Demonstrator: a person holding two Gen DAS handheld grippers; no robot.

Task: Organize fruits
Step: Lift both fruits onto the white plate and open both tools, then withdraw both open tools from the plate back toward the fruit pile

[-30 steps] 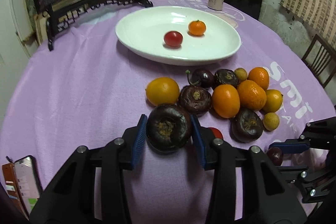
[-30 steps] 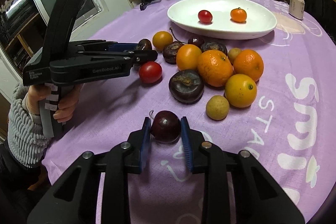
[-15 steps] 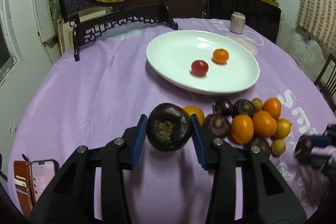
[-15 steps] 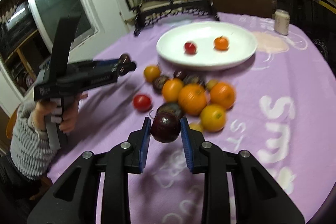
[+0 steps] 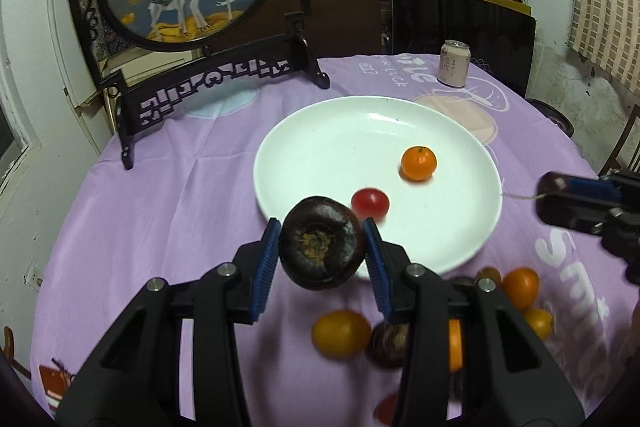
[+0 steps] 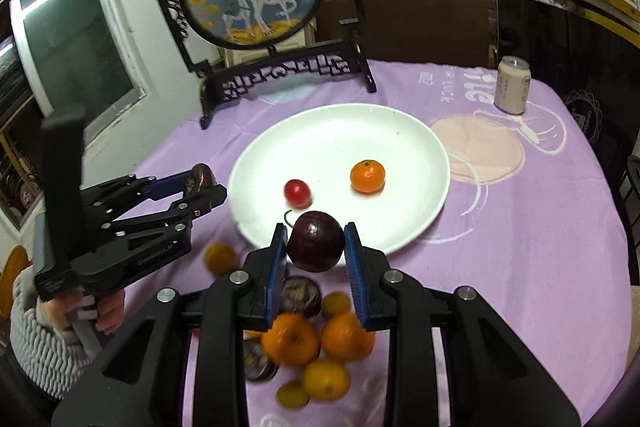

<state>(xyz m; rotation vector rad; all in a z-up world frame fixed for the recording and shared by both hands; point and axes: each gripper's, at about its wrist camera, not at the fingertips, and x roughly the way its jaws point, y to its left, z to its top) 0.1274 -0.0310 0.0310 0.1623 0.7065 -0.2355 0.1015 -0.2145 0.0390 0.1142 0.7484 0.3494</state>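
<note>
Now we hold left gripper (image 5: 322, 251) clamped on dark brown mangosteen (image 5: 321, 242), aloft at near-left rim of white plate (image 5: 320, 131); right gripper (image 6: 316, 253) clamped on dark red plum (image 6: 316, 241) over plate's near edge; red tomato (image 6: 297, 192) and small orange (image 6: 367, 176) lie on plate; remaining fruit pile (image 6: 310, 343) on purple tablecloth (image 6: 520, 227), near side of plate
</note>
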